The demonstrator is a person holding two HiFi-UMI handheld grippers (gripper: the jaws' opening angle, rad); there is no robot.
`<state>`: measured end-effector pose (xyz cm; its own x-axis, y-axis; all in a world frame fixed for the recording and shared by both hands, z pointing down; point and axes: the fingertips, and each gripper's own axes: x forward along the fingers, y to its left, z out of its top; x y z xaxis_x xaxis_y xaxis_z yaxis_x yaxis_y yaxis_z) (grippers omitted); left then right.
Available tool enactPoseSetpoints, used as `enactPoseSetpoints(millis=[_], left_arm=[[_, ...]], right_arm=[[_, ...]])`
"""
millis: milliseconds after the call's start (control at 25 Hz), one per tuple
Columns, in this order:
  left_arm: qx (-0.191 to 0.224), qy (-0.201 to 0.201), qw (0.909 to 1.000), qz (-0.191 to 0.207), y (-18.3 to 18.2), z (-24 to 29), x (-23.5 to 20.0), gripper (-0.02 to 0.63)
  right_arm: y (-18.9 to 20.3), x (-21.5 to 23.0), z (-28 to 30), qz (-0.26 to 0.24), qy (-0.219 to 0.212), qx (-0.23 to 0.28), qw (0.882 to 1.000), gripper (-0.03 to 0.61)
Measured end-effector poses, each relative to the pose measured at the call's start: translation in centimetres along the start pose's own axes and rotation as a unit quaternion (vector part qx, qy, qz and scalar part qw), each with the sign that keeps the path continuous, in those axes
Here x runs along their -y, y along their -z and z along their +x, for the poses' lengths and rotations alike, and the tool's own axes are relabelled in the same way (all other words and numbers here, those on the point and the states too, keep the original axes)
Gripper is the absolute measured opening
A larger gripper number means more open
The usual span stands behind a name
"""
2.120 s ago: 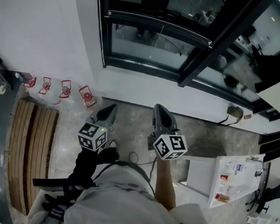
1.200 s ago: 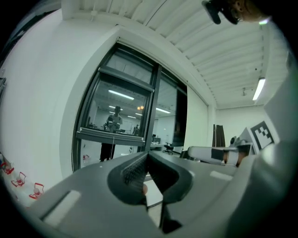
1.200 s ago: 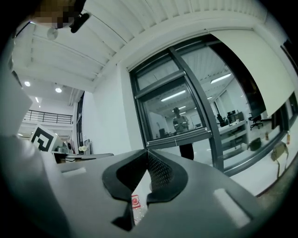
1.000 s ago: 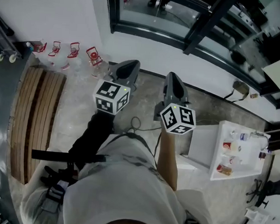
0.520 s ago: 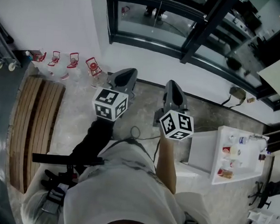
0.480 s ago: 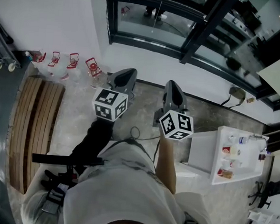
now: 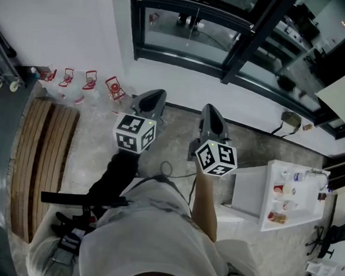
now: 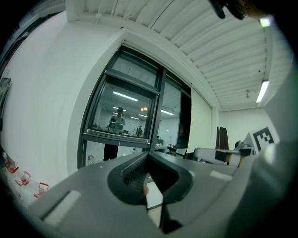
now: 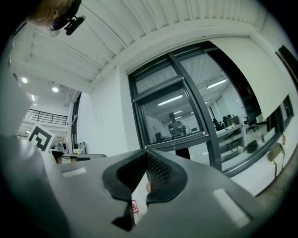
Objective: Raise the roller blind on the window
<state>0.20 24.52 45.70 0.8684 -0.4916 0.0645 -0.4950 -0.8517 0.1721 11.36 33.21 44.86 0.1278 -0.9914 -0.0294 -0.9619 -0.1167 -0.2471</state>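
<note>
The dark-framed window [image 7: 226, 44] runs along the white wall ahead. A cream roller blind [image 7: 344, 93] hangs over its right section, and shows as the pale blind [image 8: 201, 125] and blind [image 9: 260, 79] in the gripper views. My left gripper [image 7: 152, 95] and right gripper [image 7: 210, 109] are held side by side, level, pointing at the window from well short of it. The left gripper's [image 8: 148, 155] jaws meet at the tips with nothing between them. The right gripper's [image 9: 146, 151] jaws are likewise shut and empty. No cord or chain is discernible.
Water bottles with red handles [image 7: 88, 80] line the wall at the left, beside a slatted wooden bench [image 7: 41, 166]. A white table with small items [image 7: 292, 199] stands at the right. A cable [image 7: 166, 166] lies on the stone floor, and a small device [image 7: 290, 119] sits by the skirting.
Since two seconds ago both grippers have come up closer to the head camera and the view has shifted. Over the last half second they hold almost still.
</note>
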Motion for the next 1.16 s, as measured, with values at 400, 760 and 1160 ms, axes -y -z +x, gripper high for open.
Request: enactPoseSetpoints(millis=[400,760,1160], left_arm=[[0.001,-0.004,1.0000,-0.003,-0.2,0.1,-0.6,-0.002],[-0.001,-0.005,1.0000,-0.005,0.1,0.2,-0.9,-0.002],[-0.005,-0.009,0.9999,-0.007,0.5,1.5,-2.0,-0.002]], right_arm=[[0.1,-0.2,0.4,-0.013,0.001,-0.004,1.000,-0.002],[0.6,-0.6,0.8,-0.016,-0.004,-0.010,1.000,-0.002],[1.1,-0.1,2.3,-0.015,-0.005,-0.013,1.000,-0.002]])
